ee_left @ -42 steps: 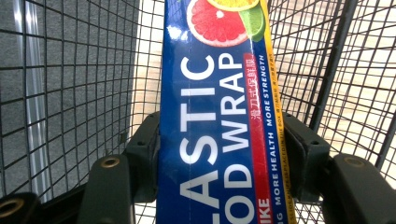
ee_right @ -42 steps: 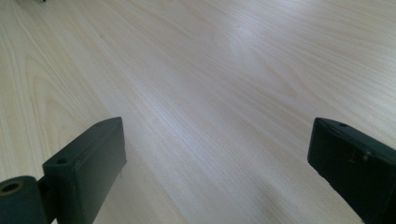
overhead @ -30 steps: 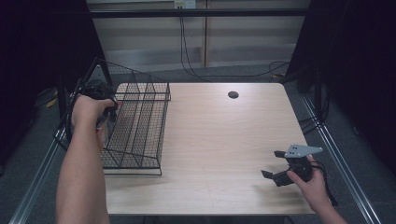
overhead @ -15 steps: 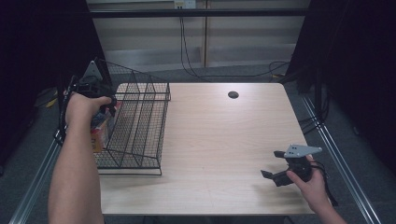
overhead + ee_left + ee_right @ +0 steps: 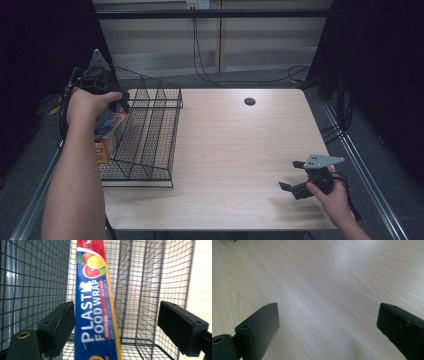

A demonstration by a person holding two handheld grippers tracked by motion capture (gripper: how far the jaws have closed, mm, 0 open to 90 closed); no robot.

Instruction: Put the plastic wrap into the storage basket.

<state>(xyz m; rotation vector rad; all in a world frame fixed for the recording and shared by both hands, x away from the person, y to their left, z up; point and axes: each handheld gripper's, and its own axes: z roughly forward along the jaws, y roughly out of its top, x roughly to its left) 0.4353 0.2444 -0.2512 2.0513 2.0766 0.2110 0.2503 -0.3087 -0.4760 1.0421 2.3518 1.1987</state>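
Since a second ago the left gripper (image 5: pixel 116 104) has lifted off the long blue-and-red cardboard box of plastic food wrap (image 5: pixel 96 307) and its jaws have just been opening; in the left gripper view they stand well apart with the box between them, near the left pad (image 5: pixel 61 325) but pressed by neither, so nothing is held. That box now leans on end inside the black wire basket (image 5: pixel 150 140) at the table's left edge, its printed face toward the basket's left wall, visible through the mesh in the high view. The step in hand appears to be the release and withdrawal, and it goes best if the gripper rises straight up along the box, keeping both pads clear of the cardboard and the wire, so the leaning box is not dragged or tipped. Bare pale wooden table (image 5: pixel 240 150) lies in the middle. Far right, near the front edge, the right gripper (image 5: pixel 295 186) rests low over the tabletop in the person's hand, jaws wide and empty, well apart from the basket, and can wait there.
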